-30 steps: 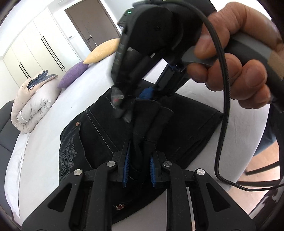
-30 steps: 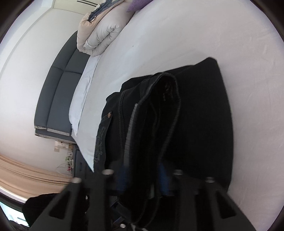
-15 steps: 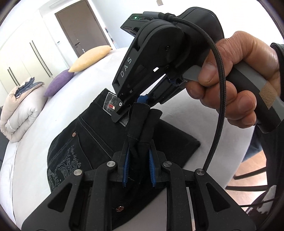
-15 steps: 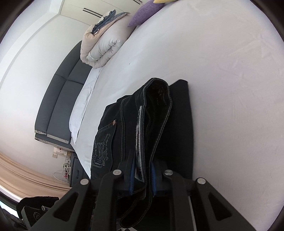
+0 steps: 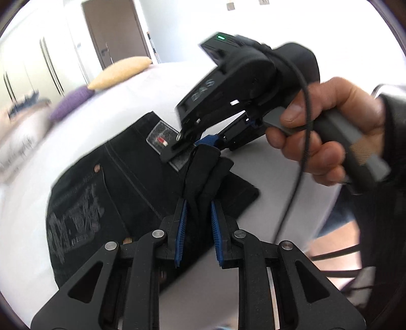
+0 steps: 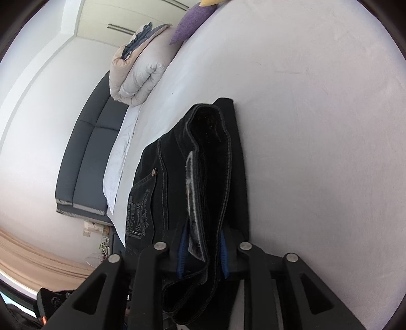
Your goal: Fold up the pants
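Black jeans with an embroidered back pocket lie partly folded on the white bed. My left gripper is shut on an upright fold of the jeans, its blue pads pressing both sides. Just beyond it my right gripper, held in a person's hand, reaches down to the same fold near the waistband patch. In the right wrist view the right gripper has its jaws opening, with the jeans waistband still between the blue pads, loose rather than pinched.
A folded duvet, a purple cushion and a yellow cushion lie at the head of the bed. A dark sofa stands beside the bed. A brown door and wardrobes are behind.
The right gripper's pads have spread apart around the waistband. The right gripper and hand have shifted right and down towards the bed. The left gripper keeps its hold on the fold.
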The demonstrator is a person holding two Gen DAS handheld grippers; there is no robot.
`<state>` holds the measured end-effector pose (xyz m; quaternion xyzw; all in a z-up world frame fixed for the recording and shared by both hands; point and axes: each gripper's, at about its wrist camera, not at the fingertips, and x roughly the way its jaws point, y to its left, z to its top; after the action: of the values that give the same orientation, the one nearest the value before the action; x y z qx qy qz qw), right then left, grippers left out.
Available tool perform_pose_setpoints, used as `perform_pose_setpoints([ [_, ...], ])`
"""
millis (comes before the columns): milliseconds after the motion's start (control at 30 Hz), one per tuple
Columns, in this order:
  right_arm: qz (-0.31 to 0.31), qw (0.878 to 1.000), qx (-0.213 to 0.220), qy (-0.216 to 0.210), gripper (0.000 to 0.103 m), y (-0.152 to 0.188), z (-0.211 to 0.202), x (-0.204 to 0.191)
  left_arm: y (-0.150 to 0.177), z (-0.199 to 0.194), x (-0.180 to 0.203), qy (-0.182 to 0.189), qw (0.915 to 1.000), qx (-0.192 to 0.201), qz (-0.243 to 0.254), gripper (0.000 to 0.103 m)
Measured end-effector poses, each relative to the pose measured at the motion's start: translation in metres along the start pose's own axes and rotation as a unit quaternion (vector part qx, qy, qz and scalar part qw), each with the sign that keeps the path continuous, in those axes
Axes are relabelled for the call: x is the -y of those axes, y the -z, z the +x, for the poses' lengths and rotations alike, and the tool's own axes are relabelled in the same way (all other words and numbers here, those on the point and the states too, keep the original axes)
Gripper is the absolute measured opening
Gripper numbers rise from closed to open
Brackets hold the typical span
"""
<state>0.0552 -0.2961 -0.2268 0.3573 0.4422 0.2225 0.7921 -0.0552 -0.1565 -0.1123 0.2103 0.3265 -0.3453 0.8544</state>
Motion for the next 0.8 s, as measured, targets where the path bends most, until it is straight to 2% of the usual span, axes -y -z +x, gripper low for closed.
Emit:
perform_pose_setpoints([
  [67,-0.005,0.999,0.025,0.033,0.034,0.003,-0.017,-0.005,0.005,-0.02,-0.014,0.029,0.999,0.016,-0.031,0.018],
  [133,-0.009,0.997,0.048,0.053,0.036,0.008,-0.035,-0.012,0.01,-0.034,-0.034,0.041,0.9966,0.028,-0.065,0.018],
  [167,-0.017,0.998,0.053,0.04,0.028,0.011,-0.042,-0.019,0.012,-0.037,-0.049,0.043,0.9948,0.029,-0.088,0.018],
  [200,-0.027,0.998,0.055,0.028,0.013,0.015,-0.045,-0.026,0.014,-0.037,-0.067,0.045,0.9918,0.028,-0.116,0.018],
  [233,-0.043,0.998,0.052,0.017,0.009,0.019,-0.046,-0.036,0.016,-0.035,-0.085,0.048,0.9878,0.026,-0.146,0.018],
  [333,-0.079,0.997,0.018,0.007,0.009,0.028,-0.029,-0.057,0.019,-0.019,-0.154,0.064,0.9696,0.019,-0.236,0.018],
  [400,-0.068,0.997,0.003,0.028,0.009,0.026,-0.013,-0.048,0.016,-0.003,-0.198,0.043,0.9643,0.008,-0.261,0.018],
  [433,-0.056,0.998,-0.002,0.038,0.009,0.025,-0.008,-0.041,0.013,0.003,-0.214,0.042,0.9621,0.004,-0.269,0.018],
  [467,-0.041,0.998,-0.005,0.051,0.0,0.023,-0.004,-0.032,0.007,0.012,-0.228,0.04,0.9597,0.0,-0.278,0.018],
  [600,-0.025,0.999,0.006,0.034,0.0,0.024,-0.003,-0.013,0.01,0.043,-0.269,0.025,0.955,-0.024,-0.295,0.018],
  [667,-0.031,0.999,0.012,0.035,0.0,0.028,-0.002,-0.011,0.016,0.05,-0.268,0.02,0.9571,-0.03,-0.288,0.018],
  [700,-0.032,0.999,0.015,0.033,0.0,0.029,-0.002,-0.01,0.02,0.05,-0.26,0.008,0.9614,-0.031,-0.273,0.018],
  [800,-0.023,0.999,0.023,0.016,0.0,0.032,-0.003,-0.003,0.034,0.043,-0.243,0.0,0.9656,-0.023,-0.259,0.018],
])
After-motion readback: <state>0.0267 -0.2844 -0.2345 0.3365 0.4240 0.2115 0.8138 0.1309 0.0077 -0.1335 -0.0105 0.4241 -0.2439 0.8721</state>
